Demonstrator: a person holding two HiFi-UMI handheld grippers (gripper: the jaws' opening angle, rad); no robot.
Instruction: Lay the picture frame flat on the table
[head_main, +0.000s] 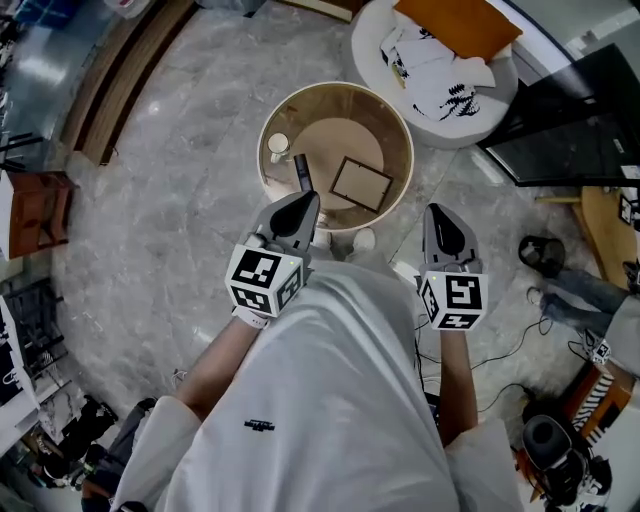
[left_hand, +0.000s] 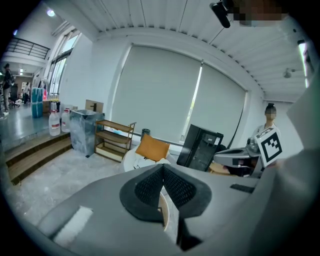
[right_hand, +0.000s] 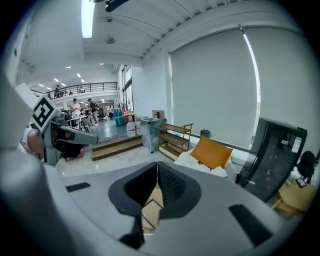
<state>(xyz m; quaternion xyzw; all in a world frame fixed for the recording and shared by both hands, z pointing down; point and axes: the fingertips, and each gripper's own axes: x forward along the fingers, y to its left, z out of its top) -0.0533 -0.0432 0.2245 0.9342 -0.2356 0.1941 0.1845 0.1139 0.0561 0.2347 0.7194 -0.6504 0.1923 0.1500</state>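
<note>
A dark-edged picture frame (head_main: 361, 184) appears to lie flat on the round wooden table (head_main: 400, 125), on its right half. My left gripper (head_main: 305, 200) hovers over the table's near edge, left of the frame, its jaws shut and empty. My right gripper (head_main: 437, 212) is held off the table's near right side, also shut on nothing. In the left gripper view the pads (left_hand: 150, 187) meet, with the table rim (left_hand: 165, 215) showing below them. Under the closed pads (right_hand: 172, 185) in the right gripper view, a corner of the frame (right_hand: 148, 210) shows.
A white cup (head_main: 278, 145) and a dark upright object (head_main: 302, 172) stand on the table's left part. Beyond it is a white round seat (head_main: 480, 110) with an orange cushion (head_main: 455, 25). A black cabinet (head_main: 570, 130) stands right, wooden steps (head_main: 120, 80) left, cables on the floor.
</note>
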